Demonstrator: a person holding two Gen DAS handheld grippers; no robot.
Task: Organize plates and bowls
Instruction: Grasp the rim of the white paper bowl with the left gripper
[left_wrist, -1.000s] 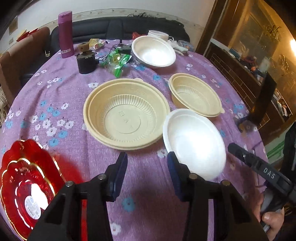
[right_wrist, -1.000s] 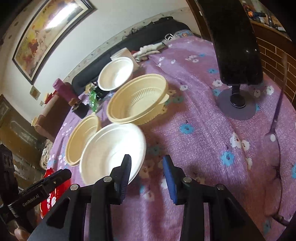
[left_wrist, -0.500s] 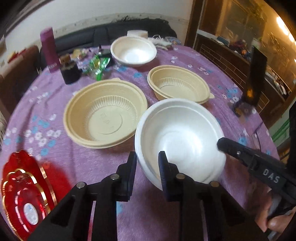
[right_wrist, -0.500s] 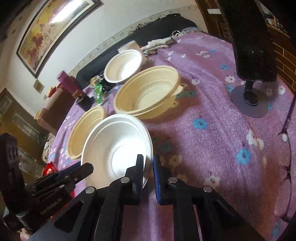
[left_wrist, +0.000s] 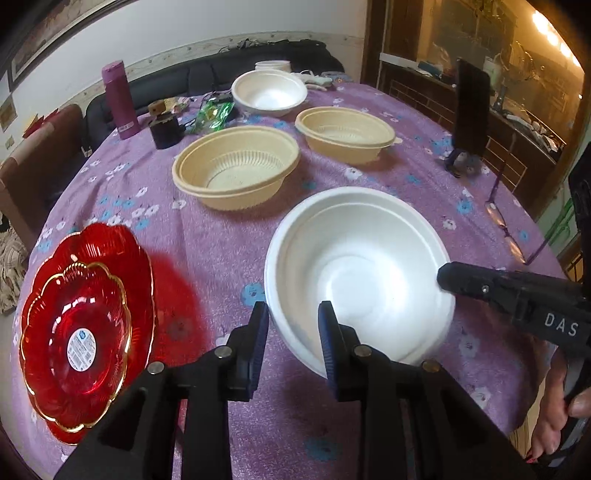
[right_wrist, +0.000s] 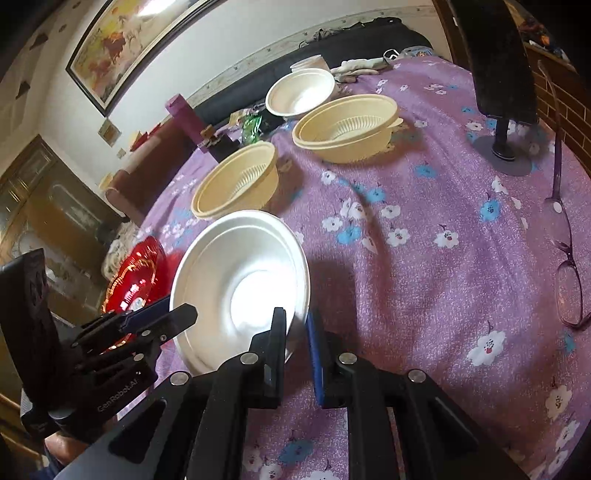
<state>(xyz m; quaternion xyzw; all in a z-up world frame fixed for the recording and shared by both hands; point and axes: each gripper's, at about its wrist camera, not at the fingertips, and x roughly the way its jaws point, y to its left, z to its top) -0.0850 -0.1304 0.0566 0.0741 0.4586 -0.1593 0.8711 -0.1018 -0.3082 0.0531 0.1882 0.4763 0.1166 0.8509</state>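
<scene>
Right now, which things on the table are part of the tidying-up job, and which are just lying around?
Part of the job:
near white bowl, held at its rim by the left gripper and right gripper
far white bowl
two tan bowls
stacked red plates

Just lying around:
purple flask
glasses
green wrapper
black stand

white foam bowl (left_wrist: 360, 266): empty, tilted, rim gripped on two sides
large beige bowl (left_wrist: 236, 166): ribbed inside, upright mid-table
small beige bowl (left_wrist: 345, 133): ribbed, upright, well apart from the large one
far white bowl (left_wrist: 269, 92): upright at the back
red plates (left_wrist: 85, 314): scalloped, gold-rimmed, stacked at the table edge
</scene>
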